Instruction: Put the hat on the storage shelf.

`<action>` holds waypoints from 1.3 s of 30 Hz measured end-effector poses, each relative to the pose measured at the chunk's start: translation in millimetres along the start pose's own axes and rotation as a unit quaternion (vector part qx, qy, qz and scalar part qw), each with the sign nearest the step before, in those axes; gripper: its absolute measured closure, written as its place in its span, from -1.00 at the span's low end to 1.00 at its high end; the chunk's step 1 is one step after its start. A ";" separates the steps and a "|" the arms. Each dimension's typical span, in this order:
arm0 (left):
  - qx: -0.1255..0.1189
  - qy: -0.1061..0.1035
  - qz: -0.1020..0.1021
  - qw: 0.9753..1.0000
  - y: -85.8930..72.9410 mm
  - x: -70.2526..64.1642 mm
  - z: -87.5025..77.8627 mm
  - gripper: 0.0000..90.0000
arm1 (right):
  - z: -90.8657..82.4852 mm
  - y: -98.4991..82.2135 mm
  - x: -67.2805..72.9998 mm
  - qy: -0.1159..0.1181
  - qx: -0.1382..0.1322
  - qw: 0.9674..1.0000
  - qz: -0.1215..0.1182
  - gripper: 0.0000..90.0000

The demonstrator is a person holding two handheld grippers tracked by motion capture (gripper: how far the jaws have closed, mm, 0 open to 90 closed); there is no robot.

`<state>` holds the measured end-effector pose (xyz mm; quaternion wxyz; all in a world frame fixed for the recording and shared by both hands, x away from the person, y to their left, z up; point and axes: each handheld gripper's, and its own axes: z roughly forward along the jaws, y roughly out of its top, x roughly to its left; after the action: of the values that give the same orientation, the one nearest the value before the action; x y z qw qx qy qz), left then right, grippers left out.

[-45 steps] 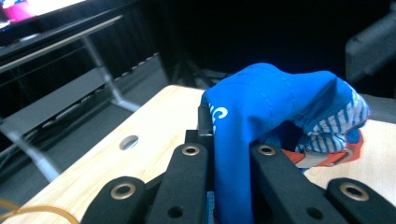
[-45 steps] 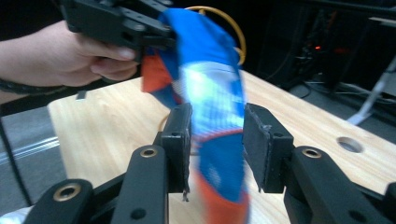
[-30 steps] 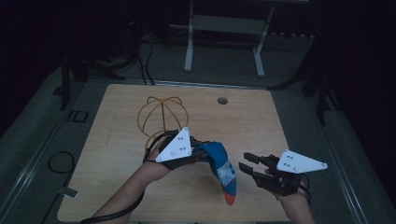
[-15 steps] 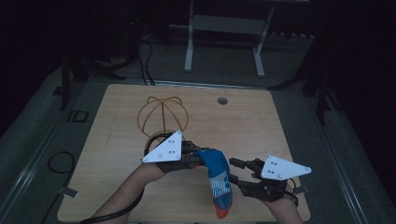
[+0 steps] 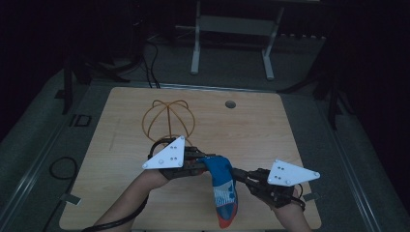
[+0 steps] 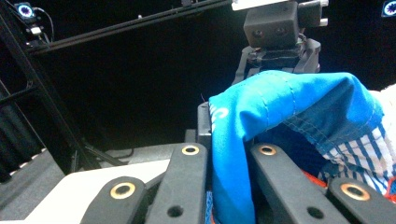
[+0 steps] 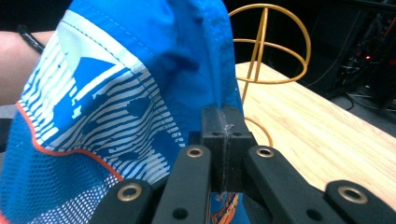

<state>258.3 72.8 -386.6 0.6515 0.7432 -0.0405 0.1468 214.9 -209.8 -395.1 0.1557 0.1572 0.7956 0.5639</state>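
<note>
Cables trail across the dark floor at about nine o'clock of the pale rectangular wooden table [image 5: 145, 111], and a person's bare forearms come in from six o'clock, each hand carrying a black two-jaw gripper topped with a grey three-cornered plate. Furthest left on the tabletop, toward eleven o'clock of its centre, stands an upright golden wire dome frame [image 5: 168, 118], its hoops crossing at the top; from the right gripper view the same frame [image 7: 268, 46] rises behind the cloth. Just nearer the person, at about seven o'clock of centre, the left gripper [image 5: 199, 163] is clamped on the upper edge of a blue fabric cap with white stripes, mesh panels and an orange trim [image 5: 223, 186]; in the left gripper view its jaws pinch a fold of that blue cloth [image 6: 285, 112] between them. The cap hangs down between the two tools, its orange edge lowest, close to the table's near edge at six o'clock. To its right, at about five o'clock, the right gripper [image 5: 241, 175] has its jaws pressed together on the cap's seam, as the right gripper view shows, with blue fabric [image 7: 135, 79] bunched over them. A small round hole [image 5: 230, 104] sits in the tabletop at one o'clock.
</note>
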 end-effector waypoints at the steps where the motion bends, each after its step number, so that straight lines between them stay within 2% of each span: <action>1: 0.002 0.001 0.000 1.000 0.2 0.2 -0.6 0.96 | -0.5 0.5 0.0 -0.002 0.000 1.000 -0.001 1.00; 5: 0.004 0.002 -0.003 1.000 0.1 0.3 -3.8 0.96 | -4.0 2.4 -1.6 -0.011 -0.008 1.000 0.005 1.00; 10: 0.026 0.014 0.000 1.000 -1.4 -0.8 -6.5 0.94 | -8.9 5.1 -4.2 -0.010 -0.012 1.000 0.012 1.00; 14: 0.037 0.013 -0.004 0.999 -1.9 -1.3 -8.3 0.88 | -12.1 7.7 -6.5 -0.012 -0.015 1.000 0.015 1.00; 17: 0.057 0.019 0.002 0.998 -0.7 -2.1 -8.5 0.76 | -15.8 10.2 -9.0 -0.017 -0.019 1.000 0.016 1.00; 22: 0.089 0.038 -0.008 0.995 0.4 -4.7 -9.1 0.33 | -24.4 14.5 -13.4 -0.024 -0.029 0.999 0.021 1.00; 23: 0.095 0.042 -0.009 0.994 0.4 -5.2 -9.6 0.31 | -26.2 15.6 -14.1 -0.026 -0.031 0.999 0.022 1.00; 28: 0.094 0.061 -0.012 0.994 0.5 -8.8 -17.2 0.08 | -31.8 21.2 -17.0 -0.040 -0.030 0.999 0.013 1.00; 32: 0.095 0.074 -0.017 0.993 1.4 -11.9 -26.8 0.03 | -35.2 24.1 -19.9 -0.045 -0.036 0.998 0.017 1.00; 35: 0.092 0.086 -0.027 0.992 -1.3 -15.5 -38.2 0.00 | -37.1 27.0 -22.3 -0.050 -0.040 0.998 0.016 1.00; 37: 0.091 0.095 -0.040 0.990 -5.5 -17.5 -47.3 0.00 | -38.1 29.5 -25.0 -0.052 -0.044 0.998 0.018 1.00; 39: 0.091 0.110 -0.053 0.988 -10.8 -19.4 -56.0 -0.06 | -38.4 32.5 -28.3 -0.052 -0.048 0.997 0.020 1.00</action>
<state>233.3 126.7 -396.2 0.5888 0.7796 0.0843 0.1962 226.5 -244.2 -350.3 0.1935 0.1945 0.7552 0.5953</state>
